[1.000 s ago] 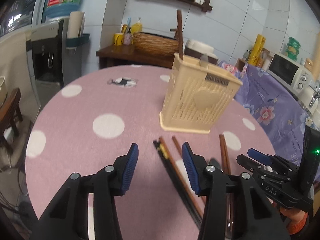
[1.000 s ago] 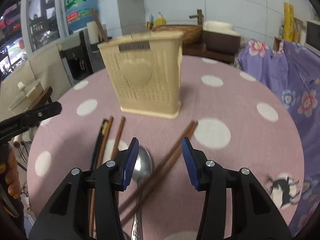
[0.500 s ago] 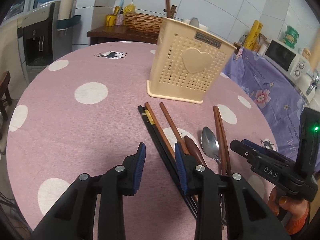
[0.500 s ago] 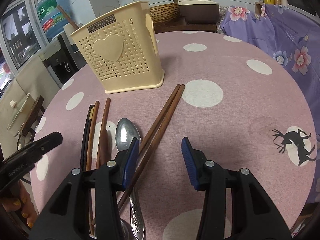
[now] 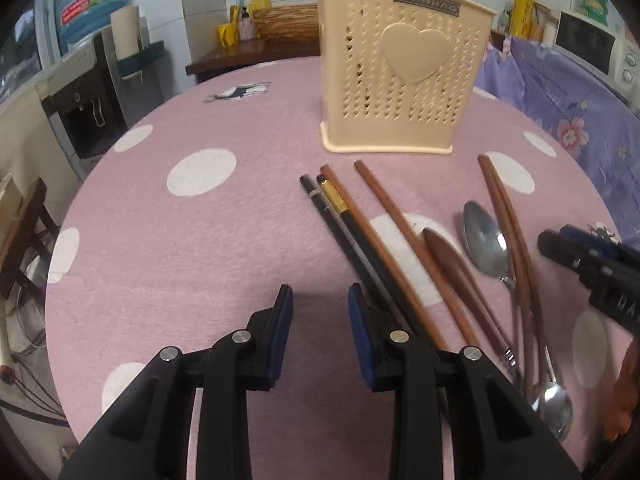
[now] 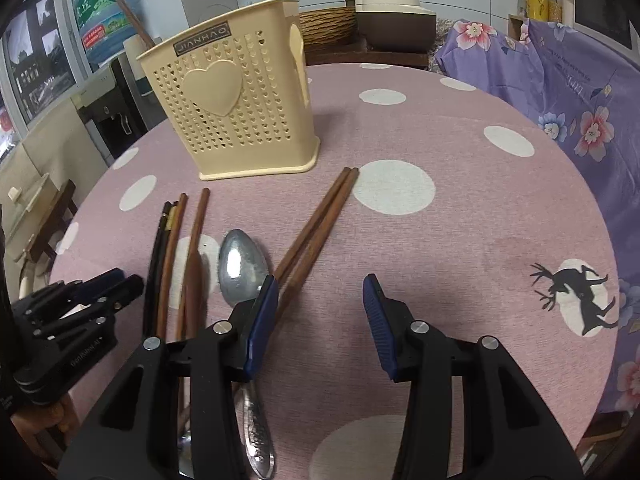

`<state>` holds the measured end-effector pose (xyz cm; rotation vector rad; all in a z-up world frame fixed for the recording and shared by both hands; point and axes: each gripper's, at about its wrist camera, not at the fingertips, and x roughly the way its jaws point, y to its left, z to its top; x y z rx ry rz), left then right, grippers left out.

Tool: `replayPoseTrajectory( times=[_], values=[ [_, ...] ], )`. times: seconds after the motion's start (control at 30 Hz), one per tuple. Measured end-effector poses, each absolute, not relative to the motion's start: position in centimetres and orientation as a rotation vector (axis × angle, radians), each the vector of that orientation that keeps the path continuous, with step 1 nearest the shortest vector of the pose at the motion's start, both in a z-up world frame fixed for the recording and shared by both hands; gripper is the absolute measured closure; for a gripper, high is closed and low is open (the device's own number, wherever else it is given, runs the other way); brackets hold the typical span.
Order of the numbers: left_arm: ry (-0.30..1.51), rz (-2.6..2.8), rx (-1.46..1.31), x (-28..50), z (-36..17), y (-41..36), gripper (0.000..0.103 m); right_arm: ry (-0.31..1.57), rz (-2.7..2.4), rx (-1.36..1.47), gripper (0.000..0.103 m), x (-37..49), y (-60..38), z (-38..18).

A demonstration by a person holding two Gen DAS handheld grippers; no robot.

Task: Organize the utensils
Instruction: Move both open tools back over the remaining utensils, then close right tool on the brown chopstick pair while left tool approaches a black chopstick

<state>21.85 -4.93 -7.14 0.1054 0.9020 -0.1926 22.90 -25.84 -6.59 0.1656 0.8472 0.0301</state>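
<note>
- On the pink dotted tablecloth (image 5: 224, 240), in front of the cream utensil holder (image 5: 400, 76): loose utensils lie in a rough fan, all untouched. Black chopsticks (image 5: 340, 224), two single brown chopsticks (image 5: 384, 200), a wooden spoon (image 5: 448, 256), a metal spoon (image 5: 486, 240) and a brown chopstick pair (image 5: 508, 216).
- Holder stands upright, well beyond the utensil tips; a brown stick and a pale utensil top show above its rim, so it is judged partly filled.
- Left gripper (image 5: 320, 304): jaws narrowly apart, holding nothing, low over the cloth with its right finger just beside the black chopsticks.
- Right gripper (image 6: 320, 292): jaws wide, empty; left finger overlaps the metal spoon (image 6: 240, 268) bowl and the near end of the chopstick pair (image 6: 316, 224) in view.
- Change versus one second ago: both cameras have dropped closer to the table and tilted down; the holder, then near and blurred, now sits farther back. Left jaws have narrowed; right jaws are much as they were.
- Utensils match their half-second-ago layout.
- Reading: approach phase for the next pick; nothing lifted yet.
</note>
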Motion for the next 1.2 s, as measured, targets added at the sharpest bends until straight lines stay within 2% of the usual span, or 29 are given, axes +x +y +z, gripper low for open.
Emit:
replayPoseTrajectory(
  times=[0.13,0.43,0.67,1.03,1.13,1.2],
  values=[
    [0.911,-0.213,-0.069,22.3,-5.7,-2.0,0.074,0.858,0.028,0.197,0.058,23.5,-26.5,-6.4],
    [0.944,-0.26,0.004,22.9,-6.9,-6.3,0.074,0.911,0.029,0.198,0.058,25.2,-24.7,-7.6],
    [0.951,-0.218,-0.012,23.3,-6.9,-4.3,0.072,0.942,-0.002,0.249,0.065,24.9,-27.0,-7.4],
    [0.949,-0.182,-0.09,24.7,-6.8,-3.7,0.072,0.941,-0.032,0.261,0.065,27.5,-26.4,-6.9],
    [0.962,-0.17,-0.087,25.3,-7.1,-3.7,0.072,0.951,-0.062,0.246,0.07,28.3,-26.2,-7.3],
    [0.956,-0.169,-0.079,25.6,-7.1,-3.9,0.074,0.948,-0.077,0.251,0.078,28.8,-26.3,-7.6]
  ],
)
